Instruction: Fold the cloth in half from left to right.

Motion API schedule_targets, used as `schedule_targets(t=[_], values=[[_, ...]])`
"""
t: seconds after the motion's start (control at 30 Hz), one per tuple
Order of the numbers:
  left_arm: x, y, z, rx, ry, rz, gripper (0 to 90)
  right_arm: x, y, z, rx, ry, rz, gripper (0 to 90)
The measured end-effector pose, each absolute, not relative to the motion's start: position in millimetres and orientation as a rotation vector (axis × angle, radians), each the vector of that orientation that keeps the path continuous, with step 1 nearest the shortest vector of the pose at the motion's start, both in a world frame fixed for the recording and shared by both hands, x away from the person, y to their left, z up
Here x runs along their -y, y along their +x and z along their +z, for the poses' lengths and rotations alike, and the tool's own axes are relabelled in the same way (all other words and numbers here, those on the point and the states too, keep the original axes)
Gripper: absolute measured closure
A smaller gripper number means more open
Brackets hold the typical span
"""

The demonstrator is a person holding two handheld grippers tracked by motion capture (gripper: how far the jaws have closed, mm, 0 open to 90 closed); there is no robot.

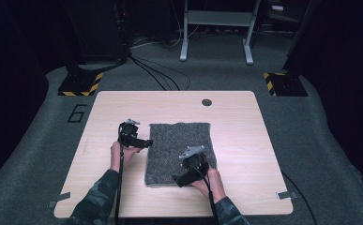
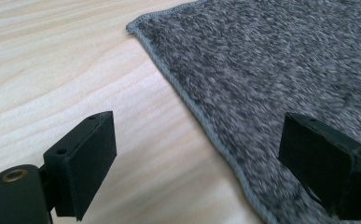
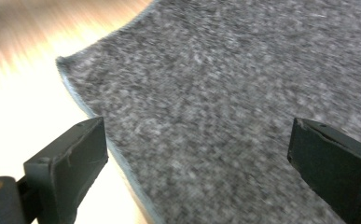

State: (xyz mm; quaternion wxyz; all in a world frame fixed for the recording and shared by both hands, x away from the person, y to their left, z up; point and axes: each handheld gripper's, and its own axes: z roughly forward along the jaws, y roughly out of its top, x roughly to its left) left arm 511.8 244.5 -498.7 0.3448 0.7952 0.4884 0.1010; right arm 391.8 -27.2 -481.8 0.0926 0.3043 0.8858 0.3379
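Claws (image 1: 147,142) (image 1: 176,180) spread over grey cloth (image 1: 181,140); floor marked "6" (image 1: 77,113)

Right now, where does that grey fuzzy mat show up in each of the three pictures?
High view: the grey mat lies flat in the middle of the wooden table, between the two grippers.
Left gripper view: it covers the upper right, its stitched edge running diagonally down between the open jaws.
Right gripper view: the mat takes up most of the picture, one corner at upper left.
Shared landmark: the mat's stitched edge against the pale wood.
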Motion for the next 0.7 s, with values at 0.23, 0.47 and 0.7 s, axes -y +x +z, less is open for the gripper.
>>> schedule_targets(t=[0.23,0.47,0.7], values=[[-234.9,529.5,-497.8,-1.239,2.095,0.273,11.7,7.8,391.0,-482.8,-2.654,0.863,1.006,5.2],[-225.4,544.5,-496.7,-1.242,2.089,0.265,12.2,-9.3,391.7,-484.3,-2.669,0.838,1.014,6.0],[-220.5,560.5,-503.9,-1.257,2.09,0.257,14.4,-28.0,389.9,-485.9,-2.678,0.794,1.047,10.1]])
